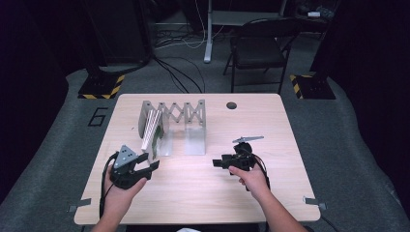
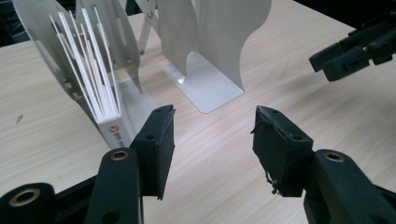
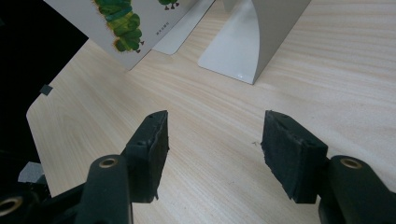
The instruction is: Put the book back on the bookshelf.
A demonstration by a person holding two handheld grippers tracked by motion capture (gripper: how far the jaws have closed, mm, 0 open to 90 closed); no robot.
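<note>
A light wooden table (image 1: pixel 193 193) carries a metal folding book rack (image 1: pixel 186 116) holding 1 leaning book (image 1: pixel 151 129).

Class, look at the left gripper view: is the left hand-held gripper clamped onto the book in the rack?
No: the left hand-held gripper stands open over bare table, and the book leans in the rack beside its jaws, ungripped.

rack: expanding metal book rack (image 1: pixel 186 118) mid-table | book: thin white picture book (image 1: pixel 151 129) leaning in its left slot | chair: folding chair (image 1: pixel 258 48) behind wooden table (image 1: pixel 203 188)

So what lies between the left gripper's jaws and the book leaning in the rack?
Only bare tabletop, seen in the left gripper view: the left gripper is open and empty, and the book stands just beyond its jaw, untouched.
</note>
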